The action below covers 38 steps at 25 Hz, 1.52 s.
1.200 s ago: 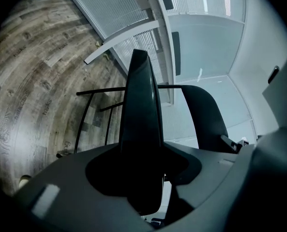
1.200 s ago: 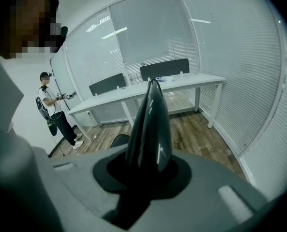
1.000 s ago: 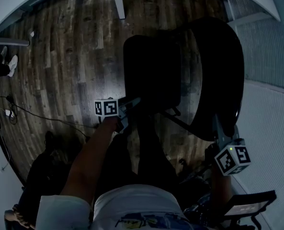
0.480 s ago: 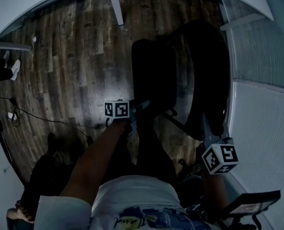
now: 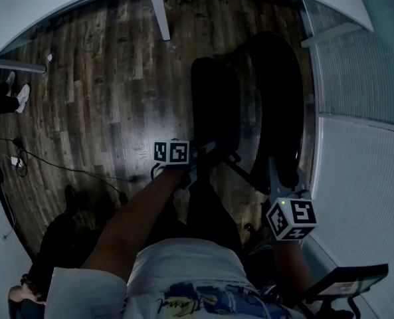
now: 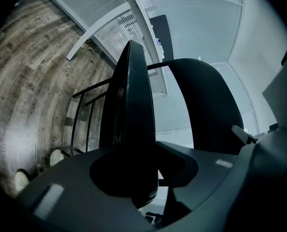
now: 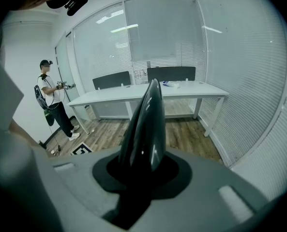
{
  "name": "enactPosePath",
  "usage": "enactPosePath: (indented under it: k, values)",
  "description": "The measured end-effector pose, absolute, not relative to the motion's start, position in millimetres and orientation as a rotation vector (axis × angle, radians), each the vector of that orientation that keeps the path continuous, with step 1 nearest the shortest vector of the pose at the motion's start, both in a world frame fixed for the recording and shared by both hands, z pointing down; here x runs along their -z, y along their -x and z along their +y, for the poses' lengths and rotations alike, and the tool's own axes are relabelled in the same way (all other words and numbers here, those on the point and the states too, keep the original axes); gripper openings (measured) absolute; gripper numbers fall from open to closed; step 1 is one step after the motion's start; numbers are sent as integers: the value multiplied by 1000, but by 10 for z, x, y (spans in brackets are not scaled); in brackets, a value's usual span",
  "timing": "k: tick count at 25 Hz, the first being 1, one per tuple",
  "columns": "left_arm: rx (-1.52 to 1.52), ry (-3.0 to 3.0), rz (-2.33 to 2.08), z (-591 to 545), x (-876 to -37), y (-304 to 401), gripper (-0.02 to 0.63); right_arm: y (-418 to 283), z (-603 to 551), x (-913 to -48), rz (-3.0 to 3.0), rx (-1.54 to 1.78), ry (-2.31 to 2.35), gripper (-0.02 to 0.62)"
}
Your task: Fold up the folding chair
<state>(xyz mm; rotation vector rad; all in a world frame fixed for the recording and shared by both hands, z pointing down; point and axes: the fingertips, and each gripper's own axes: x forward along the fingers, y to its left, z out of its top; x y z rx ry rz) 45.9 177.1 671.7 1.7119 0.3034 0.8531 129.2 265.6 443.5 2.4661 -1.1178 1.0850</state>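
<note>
The black folding chair stands on the wood floor, its seat [image 5: 216,105] tipped up on edge close to the backrest [image 5: 280,98]. My left gripper [image 5: 206,153] holds the seat's front edge; its jaws are closing with that edge [image 6: 131,124] pressed between them. The backrest [image 6: 206,105] rises just beyond the seat. My right gripper [image 5: 276,178] is shut on the rim of the backrest [image 7: 145,124], which runs up between its jaws. The chair's thin metal frame [image 6: 83,115] shows beside the seat.
A glass wall with blinds [image 5: 363,145] runs close along the right. A white table leg [image 5: 158,5] stands beyond the chair, and a cable [image 5: 50,161] lies on the floor at left. A person [image 7: 53,100] stands beside a long white desk [image 7: 182,88].
The seat has swung up towards the backrest and looks narrower. My left gripper rose and moved right with it. My right gripper drifted slightly left with the backrest.
</note>
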Motion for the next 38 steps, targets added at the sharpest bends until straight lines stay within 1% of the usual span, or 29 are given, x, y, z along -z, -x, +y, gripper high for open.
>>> enactPosePath:
  k: [16,22,28,38]
  values:
    - [-914,-1715,289,2130,-6395,-822,127,-1310,2566,-4270,-1110,-1084,-2455,81]
    - [-942,-1723,279,2242,-6393,-859,126,-1290,2623,-4286,-1120,-1087,-2457,82]
    - [-981,-1729,259,2420,-6296,-1041,126,-1336,2622,-4220,-1132,-1086,-2465,84]
    - [-1021,-1720,194,2617,-6269,-1105,126,-1216,2565,-4207,-1178,-1067,-2452,90]
